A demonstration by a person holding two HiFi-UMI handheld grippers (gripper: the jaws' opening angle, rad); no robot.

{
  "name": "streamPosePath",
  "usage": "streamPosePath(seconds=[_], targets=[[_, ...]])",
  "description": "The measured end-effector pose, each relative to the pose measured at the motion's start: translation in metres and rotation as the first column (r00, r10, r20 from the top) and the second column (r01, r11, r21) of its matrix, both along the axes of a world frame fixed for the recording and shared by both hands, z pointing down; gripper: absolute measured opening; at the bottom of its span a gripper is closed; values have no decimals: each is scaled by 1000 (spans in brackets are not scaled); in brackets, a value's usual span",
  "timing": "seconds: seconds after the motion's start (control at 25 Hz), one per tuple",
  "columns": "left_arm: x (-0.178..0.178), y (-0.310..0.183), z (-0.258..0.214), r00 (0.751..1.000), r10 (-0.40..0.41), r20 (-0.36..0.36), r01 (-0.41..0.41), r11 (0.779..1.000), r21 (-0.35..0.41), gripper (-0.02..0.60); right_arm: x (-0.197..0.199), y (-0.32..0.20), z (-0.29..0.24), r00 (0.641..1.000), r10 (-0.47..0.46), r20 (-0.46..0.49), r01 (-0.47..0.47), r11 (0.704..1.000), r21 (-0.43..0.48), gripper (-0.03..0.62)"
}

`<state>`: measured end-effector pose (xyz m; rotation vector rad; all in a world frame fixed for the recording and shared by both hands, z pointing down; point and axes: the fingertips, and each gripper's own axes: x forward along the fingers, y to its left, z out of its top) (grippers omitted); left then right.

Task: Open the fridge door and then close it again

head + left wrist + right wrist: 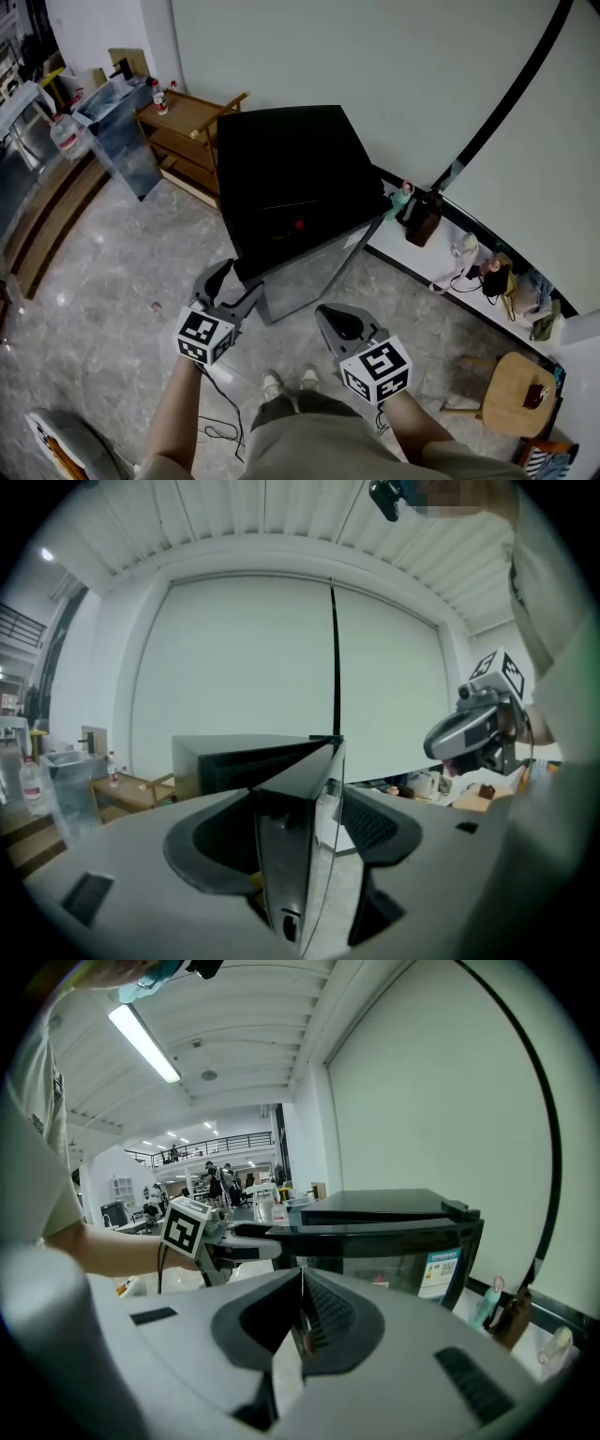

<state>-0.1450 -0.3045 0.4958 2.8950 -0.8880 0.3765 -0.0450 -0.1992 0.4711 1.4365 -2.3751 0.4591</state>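
While the black fridge [291, 178] sits on the floor ahead, the free edge of its door [286, 855] is seen upright between the 2 jaws of the left gripper [239, 284], which are spread wide and not pressed on it. The right gripper [335, 323] is held shut and empty just before the door's front, so the left is judged the nearer for swinging it.

Fridge [291, 178]: black casing, smooth high-gloss top.
Fridge door [309, 272]: dark glossy front, mirror-like.
Left gripper [237, 281], right gripper [330, 319]: grey matt plastic shells; pads [328, 1312] black, ribbed.
Floor [122, 281]: grey stone-look tile, polished, reflective.
Shelf unit [187, 141]: light wood.
Stool [502, 394]: round seat, light wood, smooth.
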Motion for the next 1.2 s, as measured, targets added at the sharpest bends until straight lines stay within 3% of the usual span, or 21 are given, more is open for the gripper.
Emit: streamPosePath(seconds=[0.32, 1.0, 1.2], targets=[[4, -10, -1, 998, 54, -43, -56, 997, -50, 296, -1, 2, 9, 1000, 10, -8, -10, 1000, -18, -3], [10, 36, -4, 990, 132, -49, -133, 991, -18, 291, -11, 4, 8, 1000, 23, -4, -24, 1000, -13, -3], [11, 51, -4, 985, 174, -23, -174, 985, -14, 291, -14, 7, 6, 999, 31, -9, -31, 999, -7, -3]])
